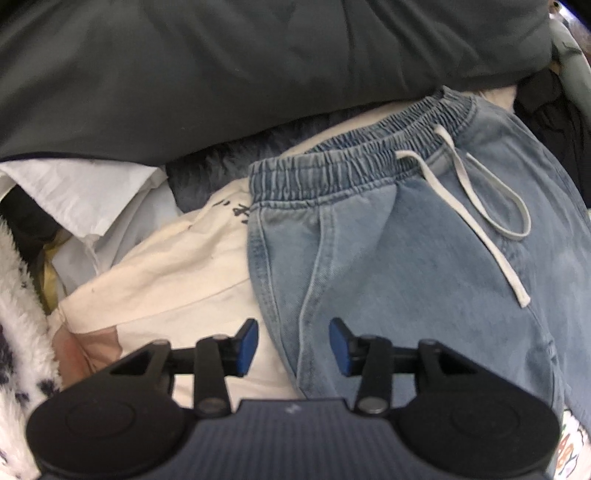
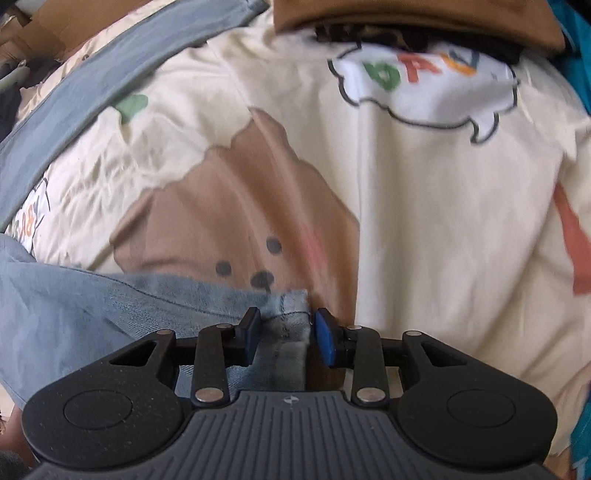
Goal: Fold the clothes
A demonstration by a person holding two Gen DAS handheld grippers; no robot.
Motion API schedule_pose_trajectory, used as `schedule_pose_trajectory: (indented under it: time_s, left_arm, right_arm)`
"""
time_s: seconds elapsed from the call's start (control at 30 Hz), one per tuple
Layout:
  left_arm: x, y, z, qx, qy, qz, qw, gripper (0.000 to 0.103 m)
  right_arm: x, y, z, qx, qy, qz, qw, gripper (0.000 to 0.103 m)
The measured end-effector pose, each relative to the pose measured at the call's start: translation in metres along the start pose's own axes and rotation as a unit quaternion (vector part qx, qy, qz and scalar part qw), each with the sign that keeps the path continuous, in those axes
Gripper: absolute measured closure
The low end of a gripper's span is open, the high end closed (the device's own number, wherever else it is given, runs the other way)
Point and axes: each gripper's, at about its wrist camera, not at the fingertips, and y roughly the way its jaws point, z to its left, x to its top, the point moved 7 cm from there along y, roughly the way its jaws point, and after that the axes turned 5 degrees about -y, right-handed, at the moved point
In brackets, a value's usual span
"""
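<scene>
Light blue jeans (image 1: 424,266) with an elastic waistband and a white drawstring (image 1: 476,206) lie flat on the pile in the left wrist view. My left gripper (image 1: 293,347) hovers open over the jeans' left side seam, with nothing between its pads. In the right wrist view a folded hem of the jeans (image 2: 284,332) sits between the pads of my right gripper (image 2: 284,338). The left pad touches the denim; a thin gap shows at the right pad (image 2: 325,343). The rest of the jeans (image 2: 74,306) trails off to the left.
Under the jeans lies a cream sheet (image 2: 424,221) printed with a brown bear and coloured letters. A dark grey quilt (image 1: 258,66) is bunched behind, with white cloth (image 1: 81,192) and a fluffy spotted blanket (image 1: 18,332) at the left. A brown garment (image 2: 406,14) lies at the top.
</scene>
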Motion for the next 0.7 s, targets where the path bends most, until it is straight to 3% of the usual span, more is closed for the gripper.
schedule_pose_trajectory:
  time_s: [0.43, 0.5, 0.7]
  left_arm:
    - [0.000, -0.012, -0.011, -0.001, 0.020, -0.002, 0.9998, 0.057]
    - [-0.002, -0.012, -0.015, -0.004, 0.025, -0.002, 0.9997, 0.057]
    - [-0.007, -0.014, -0.035, -0.022, 0.047, -0.003, 0.9986, 0.057]
  right_arm:
    - [0.015, 0.003, 0.007, -0.004, -0.043, 0.002, 0.999, 0.064]
    - [0.014, 0.002, 0.009, -0.011, -0.058, 0.006, 0.998, 0.084]
    - [0.019, -0.035, 0.011, -0.032, -0.074, -0.037, 0.996, 0.091]
